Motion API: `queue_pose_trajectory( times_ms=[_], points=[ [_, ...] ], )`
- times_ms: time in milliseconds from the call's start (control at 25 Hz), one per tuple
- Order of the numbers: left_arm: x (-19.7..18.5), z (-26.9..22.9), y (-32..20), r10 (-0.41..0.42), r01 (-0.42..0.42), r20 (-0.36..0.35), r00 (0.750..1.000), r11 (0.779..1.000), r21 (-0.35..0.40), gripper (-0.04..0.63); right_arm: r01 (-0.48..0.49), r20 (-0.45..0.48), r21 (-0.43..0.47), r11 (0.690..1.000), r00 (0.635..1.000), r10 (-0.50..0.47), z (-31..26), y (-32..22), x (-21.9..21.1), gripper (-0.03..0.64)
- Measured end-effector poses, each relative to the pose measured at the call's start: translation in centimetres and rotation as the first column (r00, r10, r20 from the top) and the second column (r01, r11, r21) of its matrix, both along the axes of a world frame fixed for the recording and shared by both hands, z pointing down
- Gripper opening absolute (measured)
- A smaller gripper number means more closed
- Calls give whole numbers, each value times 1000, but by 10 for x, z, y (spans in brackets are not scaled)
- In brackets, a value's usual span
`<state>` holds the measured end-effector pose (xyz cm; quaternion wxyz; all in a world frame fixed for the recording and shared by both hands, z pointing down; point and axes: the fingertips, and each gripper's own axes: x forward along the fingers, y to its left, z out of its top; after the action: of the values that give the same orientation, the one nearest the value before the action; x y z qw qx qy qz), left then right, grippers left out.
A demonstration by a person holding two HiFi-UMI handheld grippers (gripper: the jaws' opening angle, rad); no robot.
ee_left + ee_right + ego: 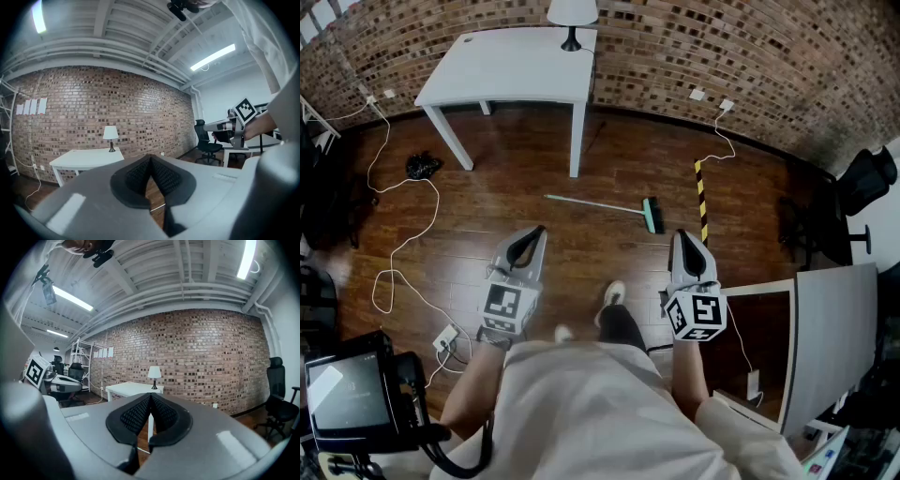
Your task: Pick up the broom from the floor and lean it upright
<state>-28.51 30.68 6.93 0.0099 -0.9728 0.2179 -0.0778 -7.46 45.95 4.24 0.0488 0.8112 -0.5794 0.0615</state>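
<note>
- Both tools are pinched closed and empty: the left gripper (534, 234) and the right gripper (682, 236) are held about level in front of us.
- The broom (605, 204) lies flat on the floor (581, 267) at our twelve o'clock, well apart from both grippers, with its green head towards three o'clock and its handle towards nine.
- We judge the step to be the approach. We should step in, stoop, spread one gripper's jaws and close them across the handle near its middle, so neither end swings.
- The handle is a slim, smooth, pale rod that is likely to roll or slip. Our ribbed black pads (136, 414) should bite it.
- The planks are glossy dark wood. The rough brick wall (722, 47) at twelve o'clock looks like a good place to lean the broom.
</note>
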Motion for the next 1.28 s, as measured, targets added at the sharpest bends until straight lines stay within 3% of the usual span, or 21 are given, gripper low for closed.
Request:
queue_pose_trajectory(
  times_ms=[240, 440, 640, 800, 1080, 1280],
  points=[
    [36, 16, -37, -14, 14, 9, 1000, 1000, 7, 0, 10, 26, 18, 1000, 1000, -10, 20, -41, 43, 12],
    [93, 27, -78, -53, 53, 31, 998, 998, 16, 0, 38, 29, 19, 999, 999, -38, 33, -89, 106, 12],
    [170, 19, -132, -92, 90, 45, 995, 995, 51, 0, 152, -41, -37, 988, 987, -154, 33, -150, 161, 12],
    [215, 19, -171, -126, 121, 72, 989, 991, 65, 0, 271, -67, -85, 959, 959, -277, 36, -190, 191, 12],
    [247, 28, -213, -156, 154, 117, 981, 988, 23, 0, 317, -40, -108, 942, 946, -323, 45, -247, 239, 12],
    [261, 32, -229, -109, 107, 130, 985, 994, 18, 0, 306, -24, -106, 946, 950, -310, 46, -273, 247, 12]
  ],
)
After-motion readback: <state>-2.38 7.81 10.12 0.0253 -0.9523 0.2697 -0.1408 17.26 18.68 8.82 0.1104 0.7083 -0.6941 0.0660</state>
